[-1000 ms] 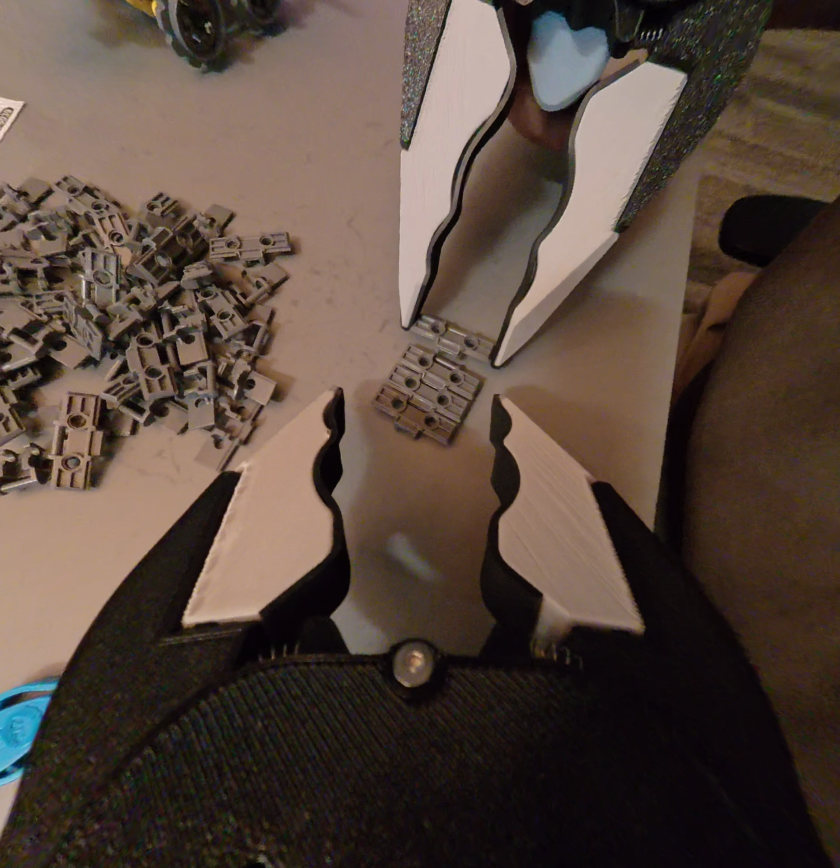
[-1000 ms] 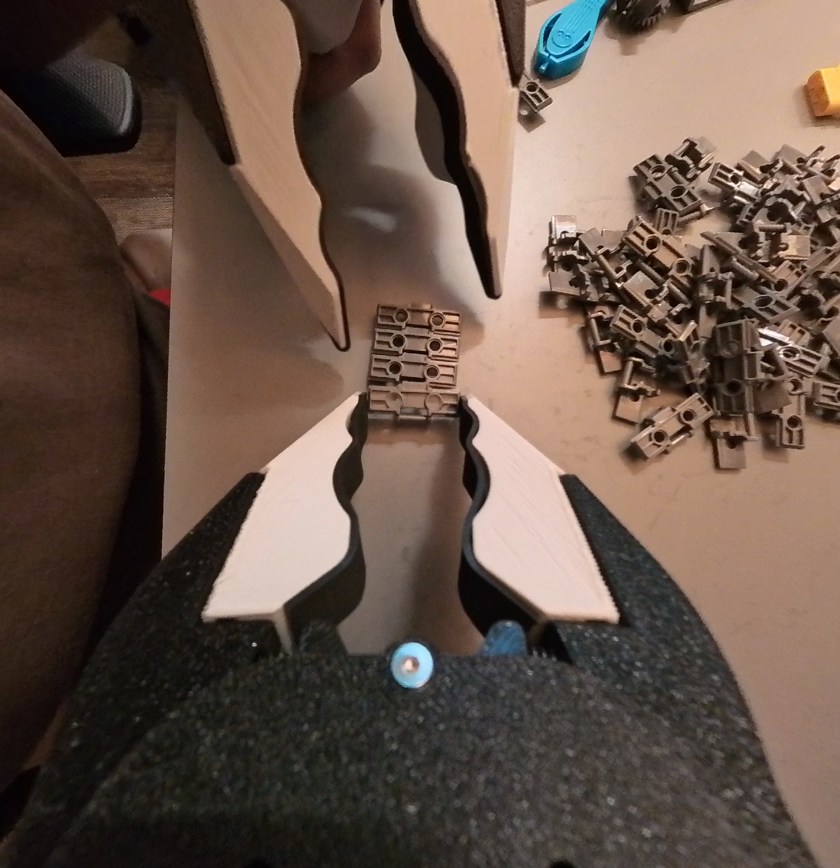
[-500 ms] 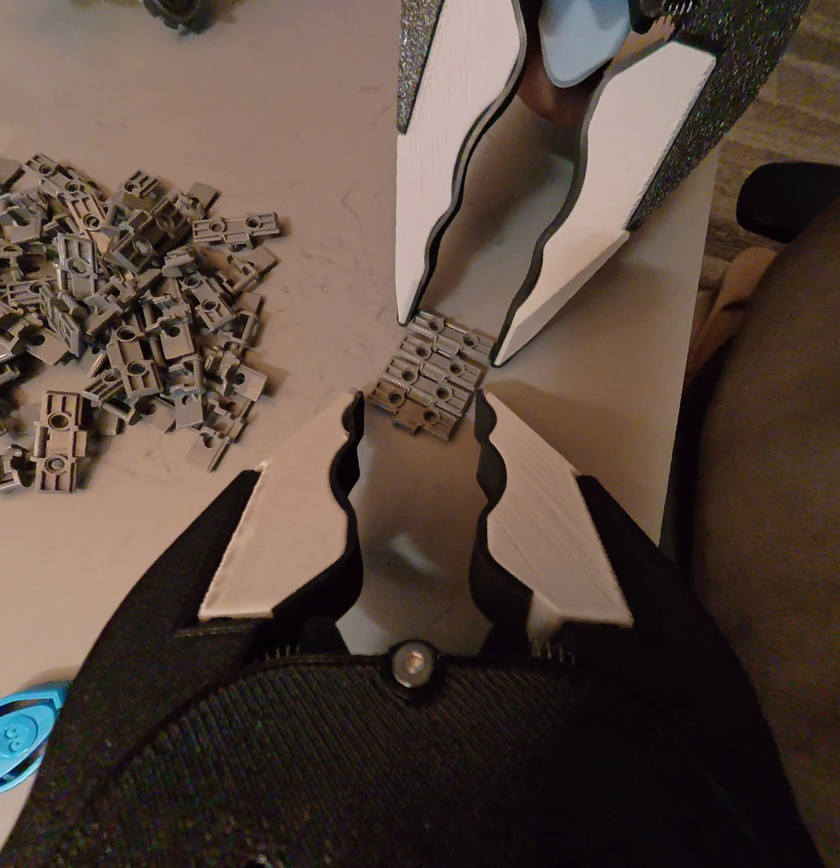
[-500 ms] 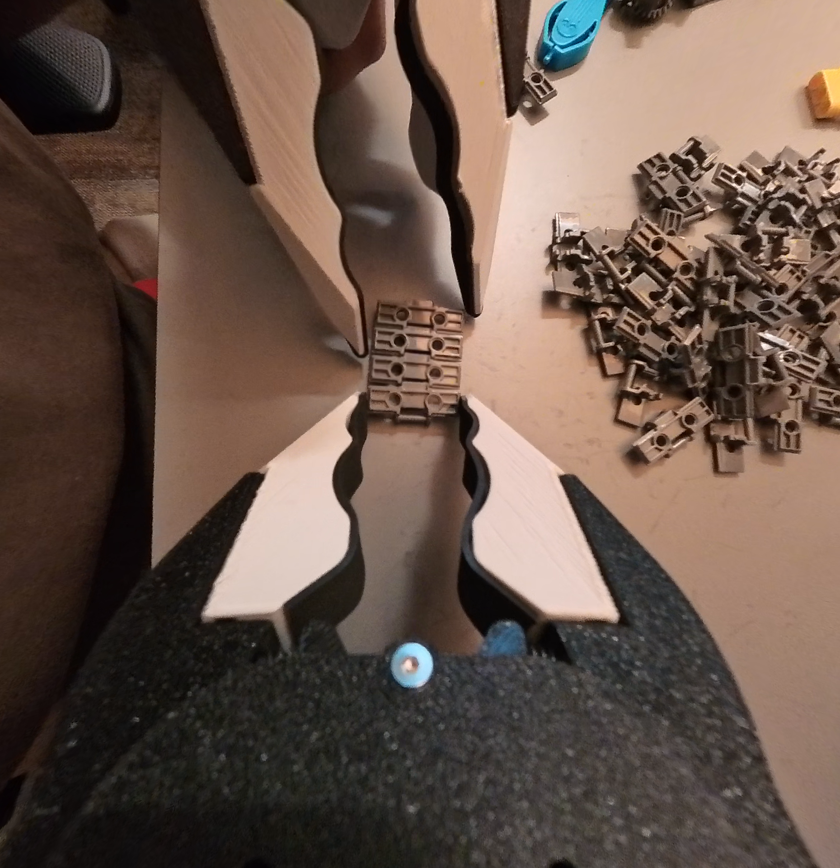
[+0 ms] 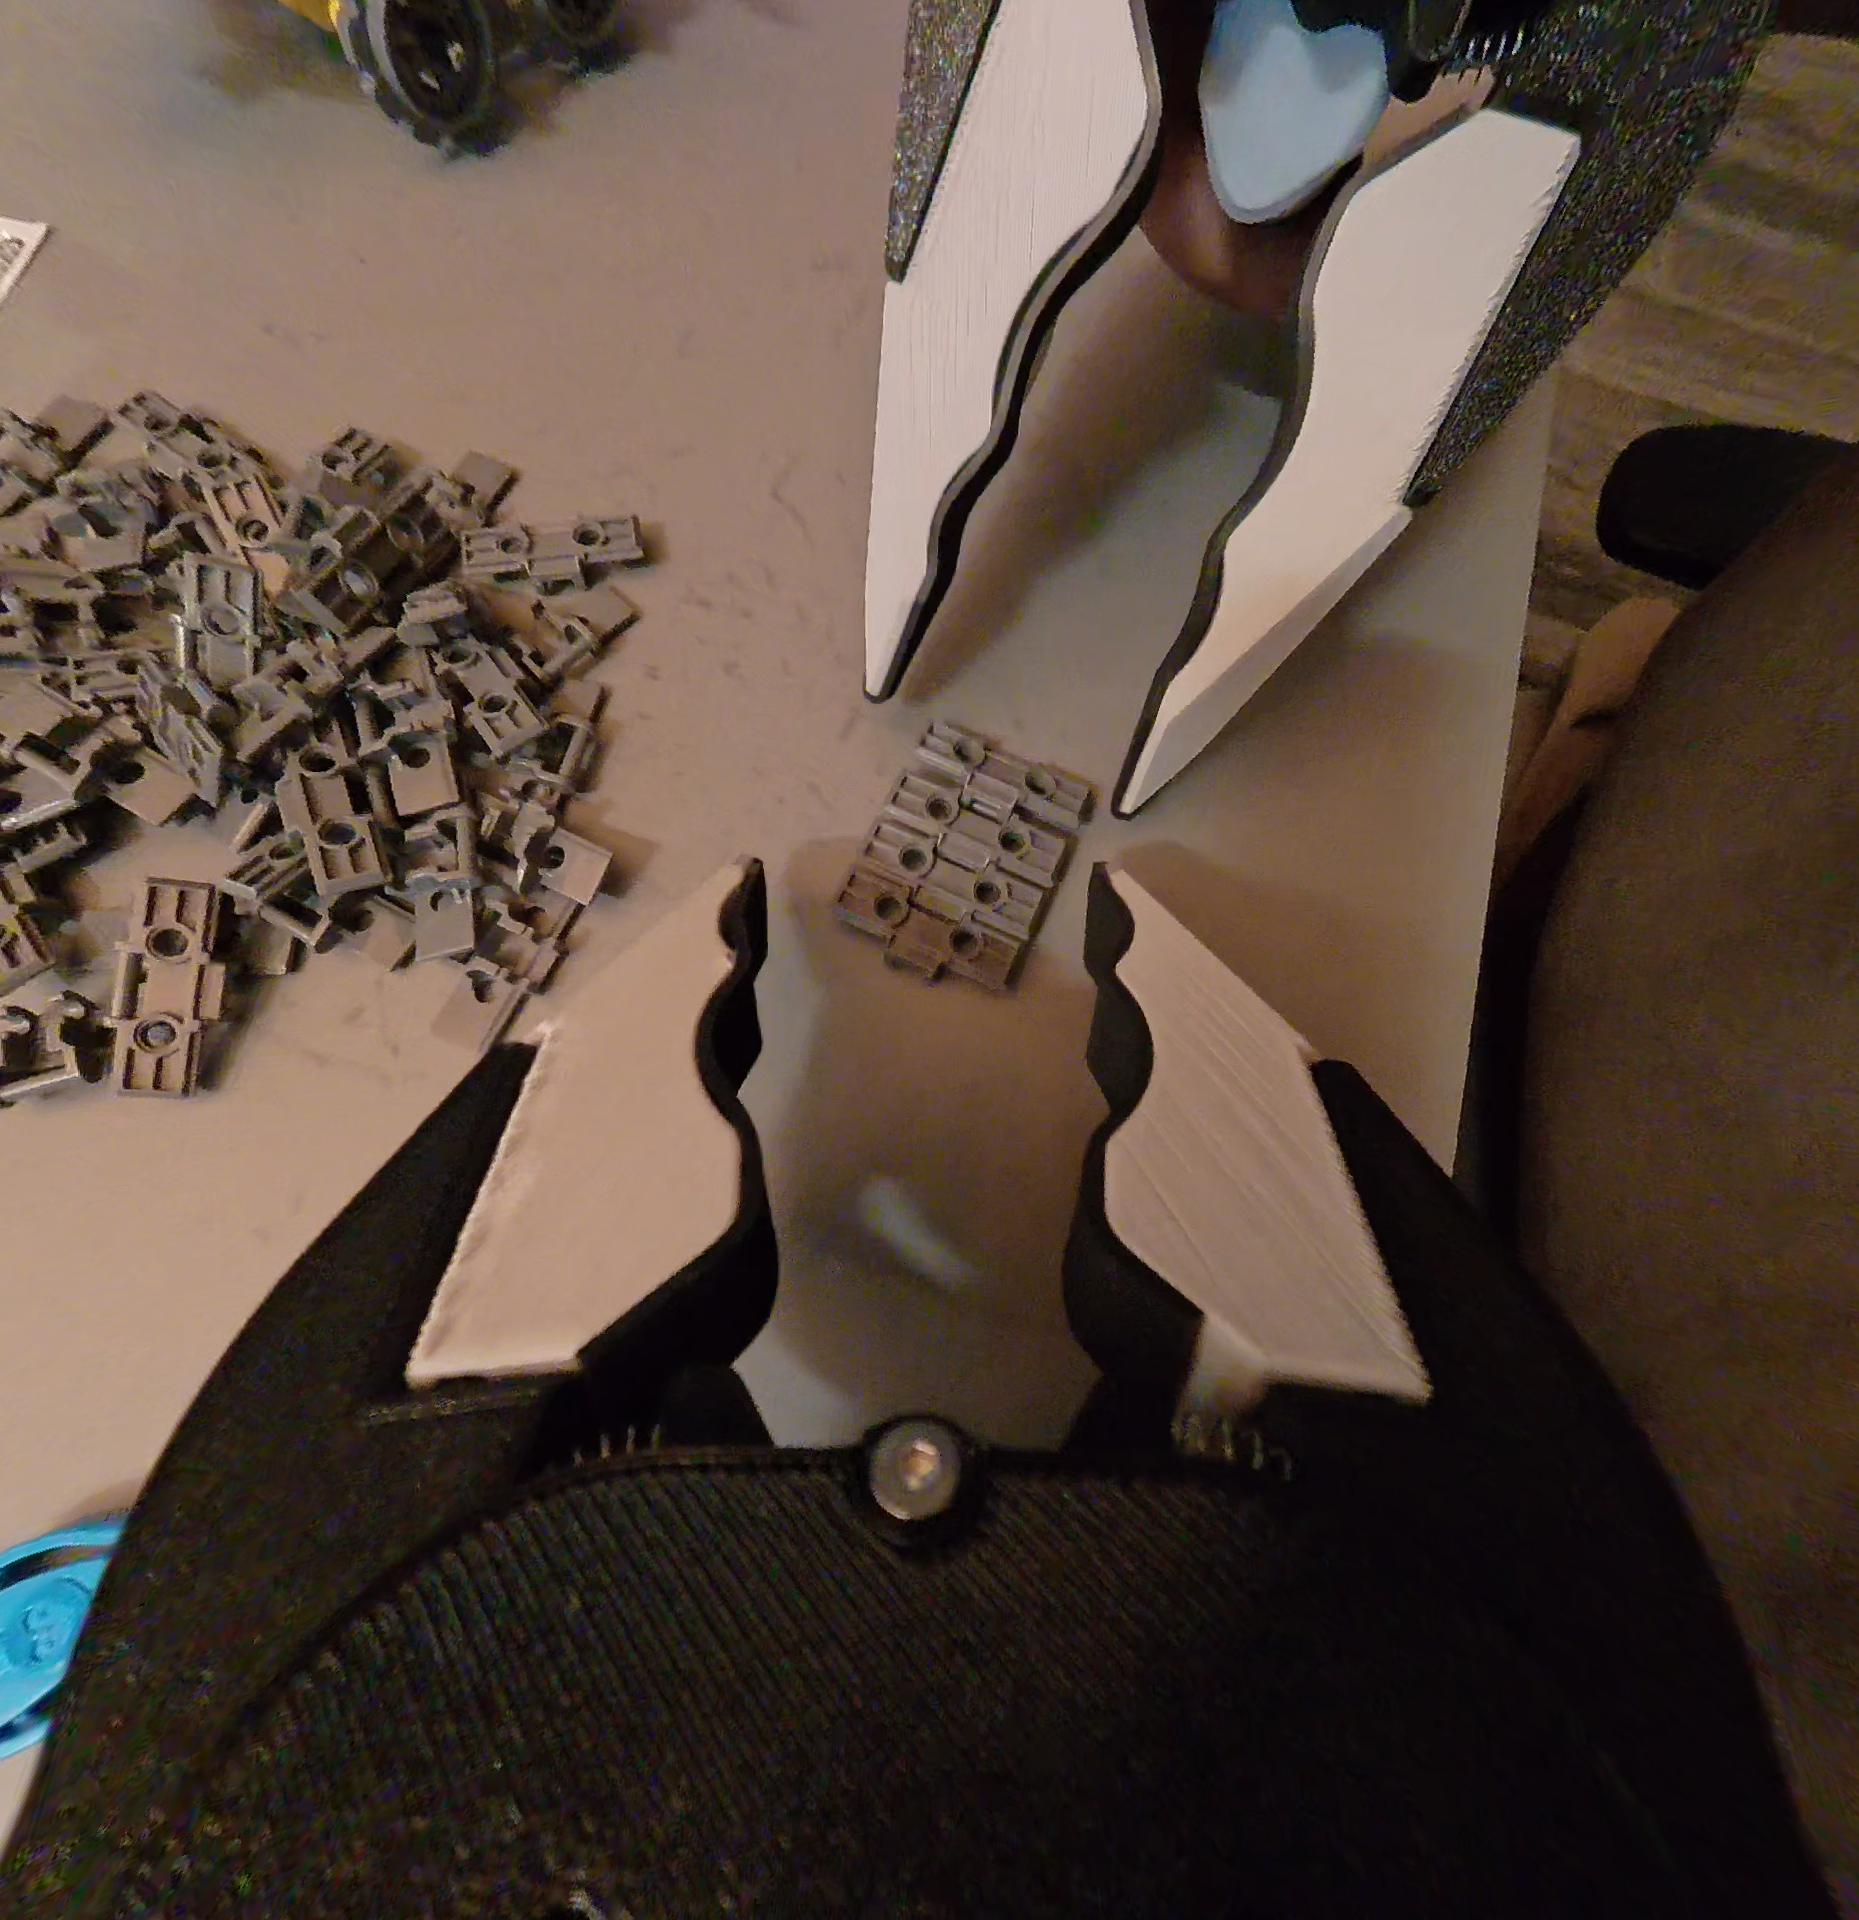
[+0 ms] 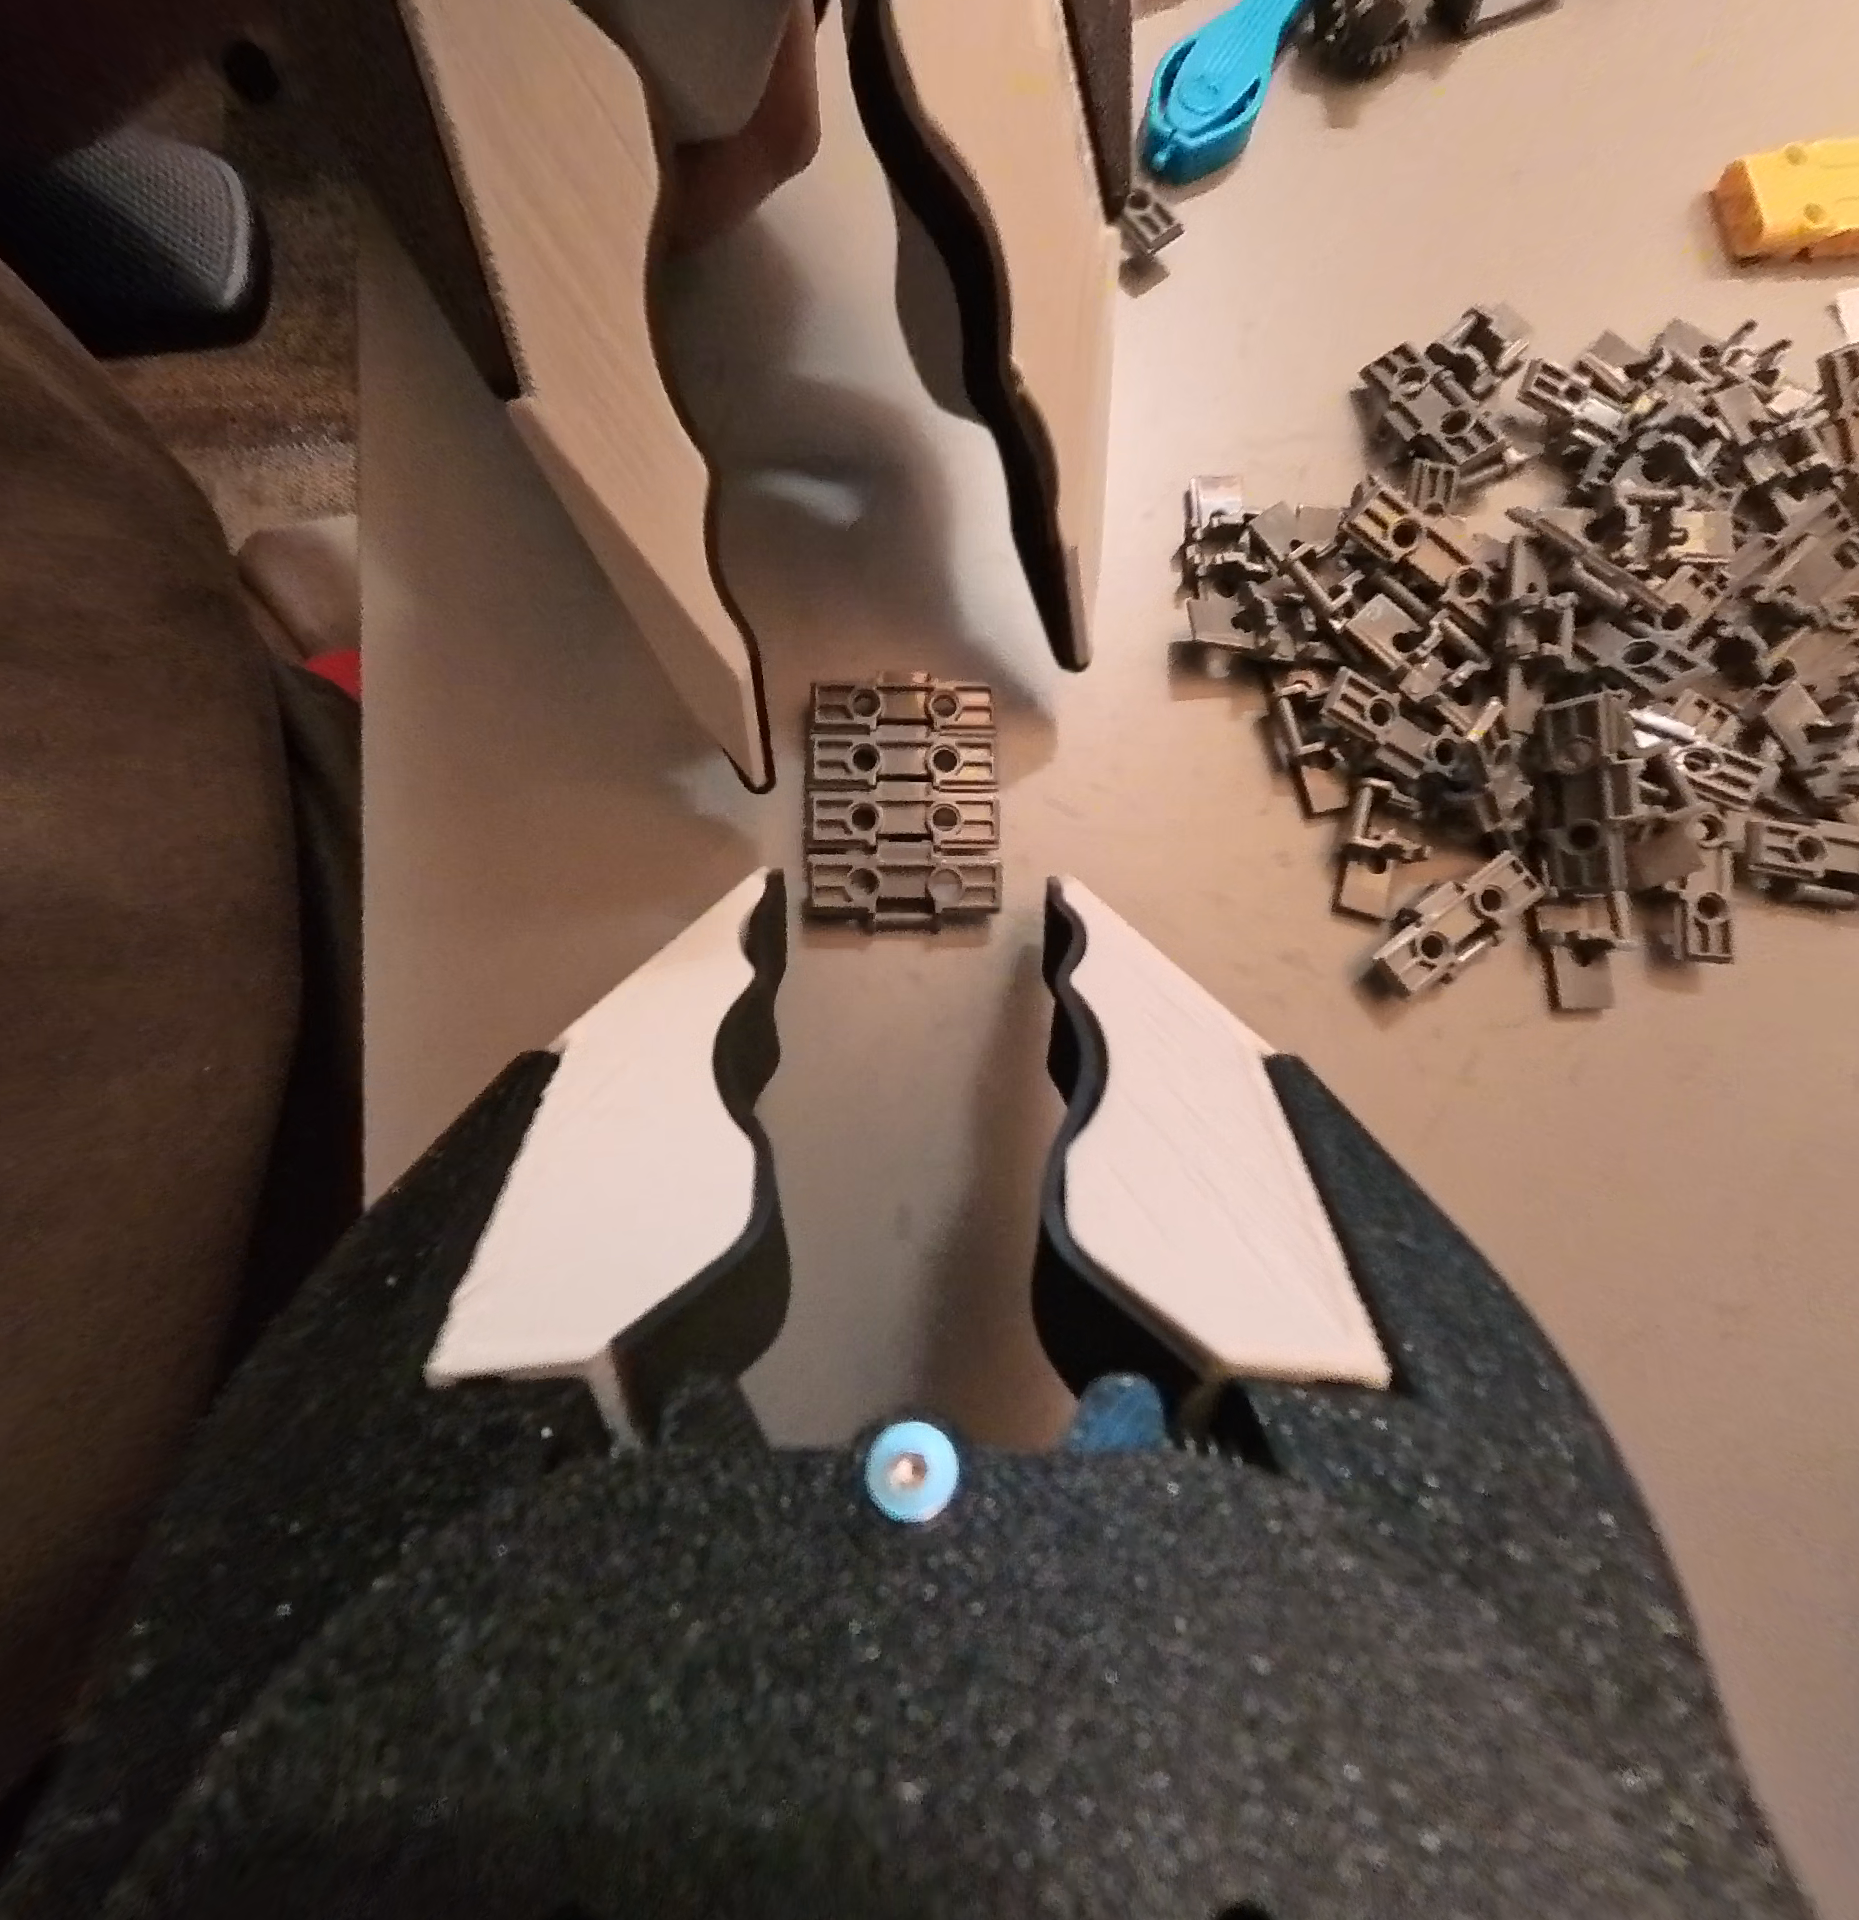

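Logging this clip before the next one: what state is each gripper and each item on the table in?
left gripper: open, empty, at one end of the strip.
right gripper: open, empty, at the opposite end.
strip of four linked grey track pieces: flat on the table, unheld.
pile of loose grey track links: heaped, untouched.

The left gripper (image 5: 925, 883) hangs with jaws apart over the table (image 5: 696, 312); a joined block of grey links (image 5: 964, 854) lies just ahead between them. The right gripper (image 5: 998, 753) faces it, jaws spread. A pile of loose links (image 5: 260, 707) lies leftward.
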Available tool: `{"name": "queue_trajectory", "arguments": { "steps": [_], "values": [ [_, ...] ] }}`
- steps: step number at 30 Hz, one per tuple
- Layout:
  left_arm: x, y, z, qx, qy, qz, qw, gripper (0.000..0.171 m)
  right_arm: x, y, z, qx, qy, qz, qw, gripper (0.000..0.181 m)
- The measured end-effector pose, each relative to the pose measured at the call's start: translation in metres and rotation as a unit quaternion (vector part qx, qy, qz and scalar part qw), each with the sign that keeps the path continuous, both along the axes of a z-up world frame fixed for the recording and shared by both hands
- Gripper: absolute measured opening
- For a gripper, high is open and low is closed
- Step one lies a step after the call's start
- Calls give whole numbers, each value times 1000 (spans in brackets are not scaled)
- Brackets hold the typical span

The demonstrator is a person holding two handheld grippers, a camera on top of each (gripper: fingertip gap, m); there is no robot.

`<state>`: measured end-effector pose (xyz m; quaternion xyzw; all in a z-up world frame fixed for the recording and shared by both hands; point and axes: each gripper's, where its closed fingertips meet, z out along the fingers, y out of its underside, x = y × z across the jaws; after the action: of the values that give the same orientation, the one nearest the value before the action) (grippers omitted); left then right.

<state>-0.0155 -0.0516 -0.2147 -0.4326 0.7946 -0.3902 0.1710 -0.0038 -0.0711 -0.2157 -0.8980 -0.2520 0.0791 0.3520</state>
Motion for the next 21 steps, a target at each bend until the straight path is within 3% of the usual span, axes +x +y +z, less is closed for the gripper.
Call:
{"name": "queue_trajectory", "arguments": {
  "steps": [6,10,13,21],
  "values": [
    [3,-3,-6,27,4,-7,1000,63,-3,2,7,8,16,-5,1000,20],
    [3,-5,-10,40,9,-13,999,55,-2,4,2,3,-7,-2,1000,2],
    [2,-7,-11,37,16,-20,999,45,-4,5,0,0,-12,3,1000,0],
    [2,-7,-12,45,15,-22,999,43,-4,8,-1,4,-24,-2,1000,0]
  ]
}}
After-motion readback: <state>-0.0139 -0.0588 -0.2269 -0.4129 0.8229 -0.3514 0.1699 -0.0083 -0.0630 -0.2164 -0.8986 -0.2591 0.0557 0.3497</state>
